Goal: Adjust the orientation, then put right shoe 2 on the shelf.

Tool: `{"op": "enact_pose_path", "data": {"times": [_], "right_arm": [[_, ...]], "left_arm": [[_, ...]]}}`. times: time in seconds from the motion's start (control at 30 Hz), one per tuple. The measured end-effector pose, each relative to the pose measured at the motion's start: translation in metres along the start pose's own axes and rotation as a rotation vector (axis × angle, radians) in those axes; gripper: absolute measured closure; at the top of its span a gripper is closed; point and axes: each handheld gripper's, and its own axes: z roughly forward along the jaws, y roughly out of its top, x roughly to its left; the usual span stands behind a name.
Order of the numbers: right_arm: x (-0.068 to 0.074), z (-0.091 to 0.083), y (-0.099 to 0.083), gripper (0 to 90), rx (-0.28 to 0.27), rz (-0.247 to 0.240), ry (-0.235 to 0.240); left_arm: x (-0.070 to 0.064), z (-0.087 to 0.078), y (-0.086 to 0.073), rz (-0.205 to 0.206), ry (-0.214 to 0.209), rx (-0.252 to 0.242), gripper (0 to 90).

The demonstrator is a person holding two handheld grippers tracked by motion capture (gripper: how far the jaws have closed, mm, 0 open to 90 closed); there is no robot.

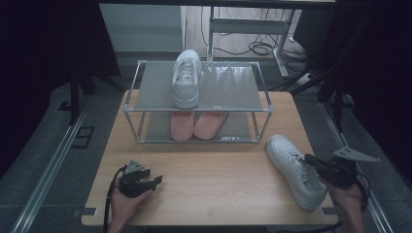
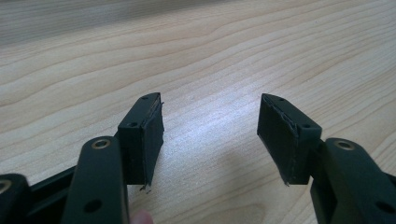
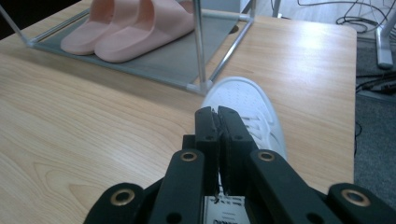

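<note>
**Right gripper pinched on the loose sneaker, left one just sitting open**

So the right gripper [image 1: 311,160] has its jaws pressed flat together, basically no gap between them in the right gripper view, and they're down at the white sneaker [image 1: 295,171] on the table [image 1: 204,184]. From above the tips sit right at the shoe's opening, about mid-length. Looks like they've nipped the collar or tongue, but the exact bit they've got is hidden behind the jaws.

The left gripper [image 1: 154,182] is the opposite: jaws spread wide, nothing between them but bare wood, resting low near the front left of the table in the person's hand.

The sneaker is plain white, laced, perforated toe, lying upright on its sole at the right side of the table, toe pointing toward the rack's front right corner post and just beside it.

The metal-framed shoe rack [image 1: 262,109] stands at the back of the table. Its matching sneaker [image 1: 186,80] is on the top shelf, and a pair of pink slides [image 1: 197,125] sits on the bottom shelf.
</note>
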Motion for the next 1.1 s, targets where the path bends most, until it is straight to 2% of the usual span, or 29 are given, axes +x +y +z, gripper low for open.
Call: {"op": "enact_pose_path", "data": {"times": [0.3,0.57,0.8,1.0,1.1], "right_arm": [[-0.009,0.006,-0.007,87.1,0.024,0.024,0.01],[-0.017,0.001,-0.012,83.1,0.024,0.034,-0.009],[-0.025,0.004,-0.018,60.6,0.056,0.005,-0.031],[-0.026,0.017,-0.024,54.8,0.104,0.001,-0.036],[-0.027,0.025,-0.027,54.1,0.143,-0.011,-0.059]], "left_arm": [[0.001,0.002,0.0,0.002,-0.002,0.002,41.1],[0.0,0.001,0.0,0.003,-0.003,0.0,41.1],[-0.001,0.004,0.0,0.006,-0.003,0.012,41.0],[-0.002,0.004,0.0,0.006,-0.005,0.014,41.0],[-0.002,0.004,0.0,0.006,-0.003,0.014,40.9]]}}
